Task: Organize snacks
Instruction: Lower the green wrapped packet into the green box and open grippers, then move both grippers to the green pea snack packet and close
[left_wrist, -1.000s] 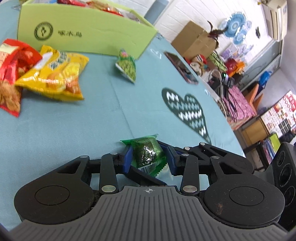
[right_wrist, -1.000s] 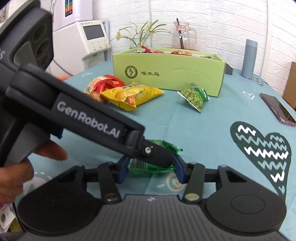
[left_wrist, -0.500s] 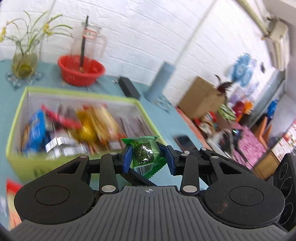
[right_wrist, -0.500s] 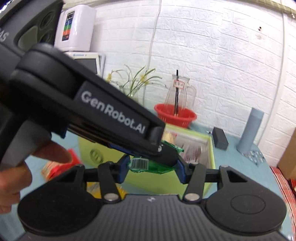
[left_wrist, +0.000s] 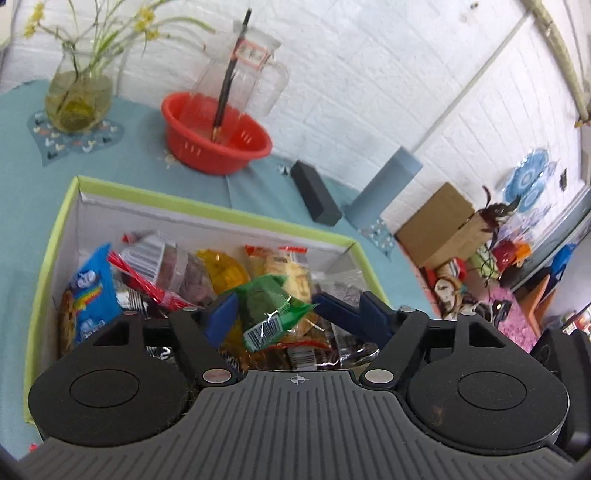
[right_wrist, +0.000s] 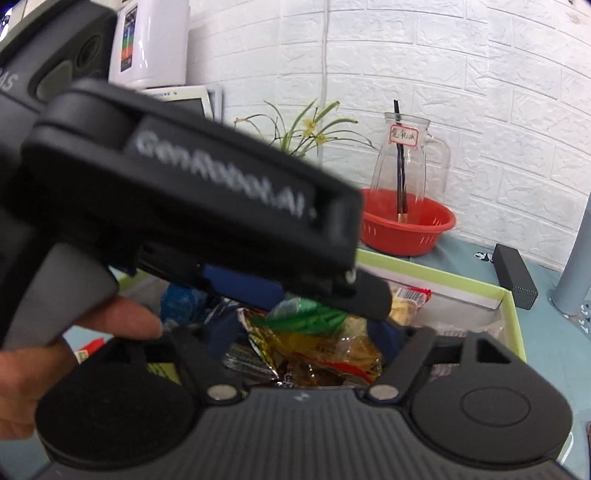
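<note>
White brick wall behind; teal tablecloth (left_wrist: 140, 170) over the table. On the cloth: glass vase of yellow flowers (left_wrist: 78, 99), red basket (left_wrist: 216, 142) with a clear glass jug (left_wrist: 255, 79) standing in it, black box (left_wrist: 316, 192), grey cylinder (left_wrist: 384, 188). Nearer, green-rimmed box (left_wrist: 207, 212), open, packed with assorted snack packets (left_wrist: 155, 273).

Left gripper (left_wrist: 282, 314) over the box interior, jaws opening. Green snack packet (left_wrist: 271, 312) between the blue pads (left_wrist: 221, 319), tilted, barcode end towards the camera. Packet against or just beside the left-hand pad, apart from the right-hand one. Cannot tell whether anything supports it from below.

Right gripper (right_wrist: 306, 336) also above the box, jaws opening, nothing pressed between them. In its view, left gripper's body crossing the upper left, blurred, a hand (right_wrist: 55, 343) on the handle. Green packet seen just under that gripper's tip, over the yellow and red packets in the box.
</note>
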